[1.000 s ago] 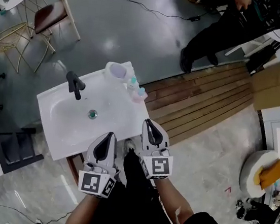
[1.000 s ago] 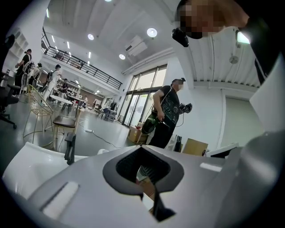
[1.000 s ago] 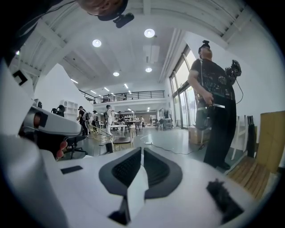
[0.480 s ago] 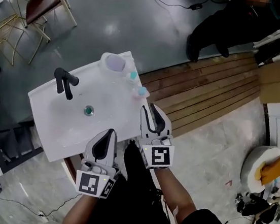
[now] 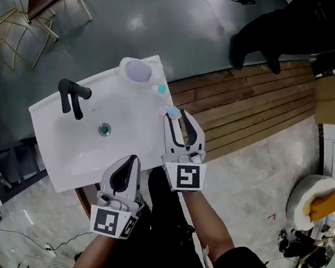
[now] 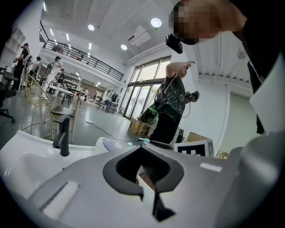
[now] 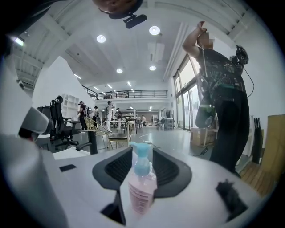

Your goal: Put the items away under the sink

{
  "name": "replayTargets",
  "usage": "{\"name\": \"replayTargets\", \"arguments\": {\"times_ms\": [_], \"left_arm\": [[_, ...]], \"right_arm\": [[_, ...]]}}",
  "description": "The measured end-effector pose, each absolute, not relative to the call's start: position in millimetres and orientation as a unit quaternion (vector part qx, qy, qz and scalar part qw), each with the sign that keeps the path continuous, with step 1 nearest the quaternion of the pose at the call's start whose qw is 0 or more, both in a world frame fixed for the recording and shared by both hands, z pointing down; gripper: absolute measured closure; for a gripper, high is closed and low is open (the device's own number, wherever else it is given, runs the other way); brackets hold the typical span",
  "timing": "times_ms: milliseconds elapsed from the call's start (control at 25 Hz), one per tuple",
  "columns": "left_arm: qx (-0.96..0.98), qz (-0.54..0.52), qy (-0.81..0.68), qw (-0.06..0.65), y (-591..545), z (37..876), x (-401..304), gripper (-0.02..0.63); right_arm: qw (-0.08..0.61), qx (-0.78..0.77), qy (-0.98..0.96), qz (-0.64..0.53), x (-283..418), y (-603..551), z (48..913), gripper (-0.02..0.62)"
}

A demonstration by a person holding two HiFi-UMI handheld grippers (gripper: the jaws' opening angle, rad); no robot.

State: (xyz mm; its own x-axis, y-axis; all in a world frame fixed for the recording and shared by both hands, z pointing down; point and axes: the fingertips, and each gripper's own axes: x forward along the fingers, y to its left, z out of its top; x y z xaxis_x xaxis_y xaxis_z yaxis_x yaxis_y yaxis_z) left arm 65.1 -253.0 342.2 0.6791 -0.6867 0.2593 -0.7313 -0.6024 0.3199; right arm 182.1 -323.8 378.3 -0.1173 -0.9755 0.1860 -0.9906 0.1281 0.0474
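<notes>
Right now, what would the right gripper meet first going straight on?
Probably the pink pump bottle on the sink, which stands between the right gripper's jaws; these have just been opening and are not pressing it.

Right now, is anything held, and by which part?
Nothing is held. The right gripper, jaws just opening, flanks the pink pump bottle without pressing; the left gripper is shut.

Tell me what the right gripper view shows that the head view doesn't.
Only the right gripper view: ceiling lights, a balcony railing, distant people at desks. Only the head view: the white sink, its black faucet, a lavender cup, the left gripper, wooden planks. Both: the pink pump bottle between the right gripper's jaws, which have just been opening and don't press it, and a bystander in dark clothes.
</notes>
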Motion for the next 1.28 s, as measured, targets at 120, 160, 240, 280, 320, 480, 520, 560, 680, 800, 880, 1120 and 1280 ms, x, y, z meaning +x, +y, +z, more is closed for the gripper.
{"name": "replayTargets", "arguments": {"times_ms": [120, 160, 240, 280, 320, 480, 520, 560, 680, 800, 880, 1120, 1280], "left_arm": [[0.893, 0.057, -0.397, 0.206, -255, 344, 66, 0.6], [0.892, 0.058, -0.398, 0.208, -255, 345, 66, 0.6], [0.889, 0.061, -0.401, 0.214, -256, 350, 64, 0.6], [0.887, 0.063, -0.404, 0.217, -257, 352, 62, 0.6], [0.885, 0.065, -0.407, 0.219, -258, 353, 61, 0.6], [0.881, 0.066, -0.412, 0.224, -260, 356, 58, 0.6], [0.88, 0.066, -0.412, 0.225, -260, 357, 58, 0.6], [0.88, 0.067, -0.412, 0.226, -260, 358, 57, 0.6], [0.879, 0.068, -0.414, 0.225, -261, 359, 55, 0.6], [0.877, 0.065, -0.419, 0.226, -263, 359, 52, 0.6], [0.876, 0.064, -0.421, 0.227, -263, 359, 51, 0.6], [0.876, 0.065, -0.419, 0.228, -262, 359, 52, 0.6], [0.877, 0.063, -0.418, 0.229, -261, 360, 52, 0.6]], "right_arm": [[0.088, 0.656, -0.749, 0.038, 182, -329, 379, 0.446], [0.09, 0.654, -0.75, 0.035, 182, -331, 380, 0.446], [0.093, 0.651, -0.753, 0.028, 181, -334, 382, 0.448], [0.093, 0.65, -0.754, 0.027, 180, -335, 383, 0.448], [0.093, 0.649, -0.755, 0.027, 180, -336, 383, 0.448], [0.089, 0.647, -0.757, 0.031, 178, -339, 386, 0.451], [0.087, 0.647, -0.757, 0.031, 178, -339, 386, 0.453], [0.085, 0.646, -0.758, 0.029, 178, -340, 386, 0.456], [0.075, 0.647, -0.758, 0.023, 178, -340, 382, 0.485], [0.071, 0.649, -0.757, 0.027, 179, -339, 383, 0.503], [0.069, 0.649, -0.757, 0.028, 179, -339, 382, 0.503], [0.056, 0.644, -0.762, 0.034, 180, -337, 381, 0.506], [0.049, 0.641, -0.765, 0.036, 180, -335, 381, 0.509]]}}
